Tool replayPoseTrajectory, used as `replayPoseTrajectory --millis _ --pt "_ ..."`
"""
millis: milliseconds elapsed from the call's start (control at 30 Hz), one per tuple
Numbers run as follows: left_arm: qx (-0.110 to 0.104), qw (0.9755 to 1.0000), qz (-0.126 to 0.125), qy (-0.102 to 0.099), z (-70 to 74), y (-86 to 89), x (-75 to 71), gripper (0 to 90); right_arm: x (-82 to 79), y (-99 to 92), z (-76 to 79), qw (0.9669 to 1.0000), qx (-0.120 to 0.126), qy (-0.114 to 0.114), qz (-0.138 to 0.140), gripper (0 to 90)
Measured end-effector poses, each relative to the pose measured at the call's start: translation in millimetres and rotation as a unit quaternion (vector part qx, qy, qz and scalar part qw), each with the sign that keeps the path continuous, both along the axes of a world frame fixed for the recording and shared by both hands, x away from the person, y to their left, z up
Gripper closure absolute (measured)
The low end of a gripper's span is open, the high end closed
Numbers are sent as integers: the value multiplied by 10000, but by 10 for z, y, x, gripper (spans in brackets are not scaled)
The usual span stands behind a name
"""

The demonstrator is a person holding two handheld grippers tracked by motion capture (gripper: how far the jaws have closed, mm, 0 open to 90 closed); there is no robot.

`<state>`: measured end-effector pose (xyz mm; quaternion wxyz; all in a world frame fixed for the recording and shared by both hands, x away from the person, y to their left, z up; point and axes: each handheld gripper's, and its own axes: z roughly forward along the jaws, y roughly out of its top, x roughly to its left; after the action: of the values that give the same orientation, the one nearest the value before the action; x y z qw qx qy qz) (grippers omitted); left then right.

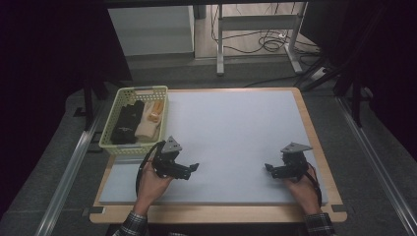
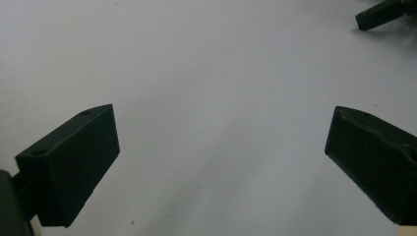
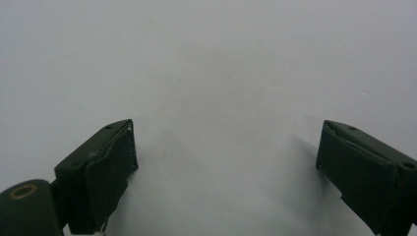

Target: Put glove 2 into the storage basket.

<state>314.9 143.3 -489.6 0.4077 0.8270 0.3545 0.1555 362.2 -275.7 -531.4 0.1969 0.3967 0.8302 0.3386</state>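
Worktop: pale grey sheet (image 1: 236,132) on a wood-edged board; both claws rest low near its near edge.
Left claw (image 1: 189,169): jaws stand wide apart, nothing between them; the left gripper view looks between them at bare grey sheet (image 2: 211,98).
Right claw (image 1: 269,169): jaws likewise wide, nothing held; sits toward the near right corner, tips pointing at the left claw.
Basket: pale green slotted plastic basket (image 1: 111,126) at the far left corner of the worktop, overhanging the left edge.
Contents: black folded cloth bundle (image 1: 127,123) on the left, cream folded cloth bundle (image 1: 147,121) beside it, a small orange piece (image 1: 157,109) at the far right; exact nature too small to tell.
Long axis: bundles run near-to-far, along the basket's length.
Key relation: basket lies just beyond and left of the left claw, well apart from the right one.
Judgement: left claw is nearer; a reach forward-left, jaws across the bundle's width, looks the natural pick.
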Motion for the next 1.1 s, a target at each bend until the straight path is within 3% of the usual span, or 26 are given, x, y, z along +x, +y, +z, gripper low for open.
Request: replayPoseTrajectory --millis 467,800,1100 --pt "49 9998 -90 155 -289 -2 -69 1 0 -1 -1 10000 -5 -4 5 78" --pt "229 9994 -53 262 -476 53 -98 1 0 0 -1 10000 -6 -5 3 78" --pt "514 9978 -16 410 -597 53 -94 0 -1 2 0 10000 1 0 -4 78"
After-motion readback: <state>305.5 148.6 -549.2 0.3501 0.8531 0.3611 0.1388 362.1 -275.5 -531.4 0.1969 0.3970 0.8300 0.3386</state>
